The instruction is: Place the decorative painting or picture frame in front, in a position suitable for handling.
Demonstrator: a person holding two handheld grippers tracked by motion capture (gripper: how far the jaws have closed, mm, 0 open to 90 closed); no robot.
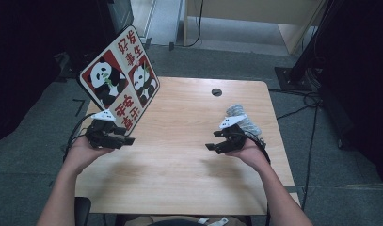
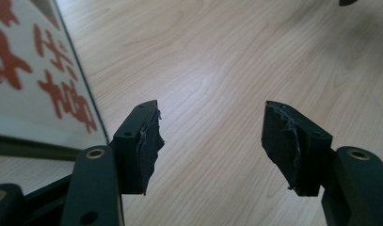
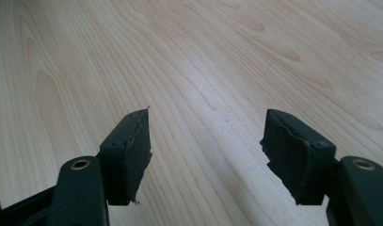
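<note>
While one panda board (image 1: 119, 77) leans on the table (image 1: 189, 141), left gripper (image 1: 128, 140) and right gripper (image 1: 211, 147) gape wide, empty.

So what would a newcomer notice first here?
Most likely the panda board, red and white, standing tilted at the table's far left corner. Next, the left gripper right beside the board's lower edge, jaws open, and the right gripper, also open, over bare wood.
</note>
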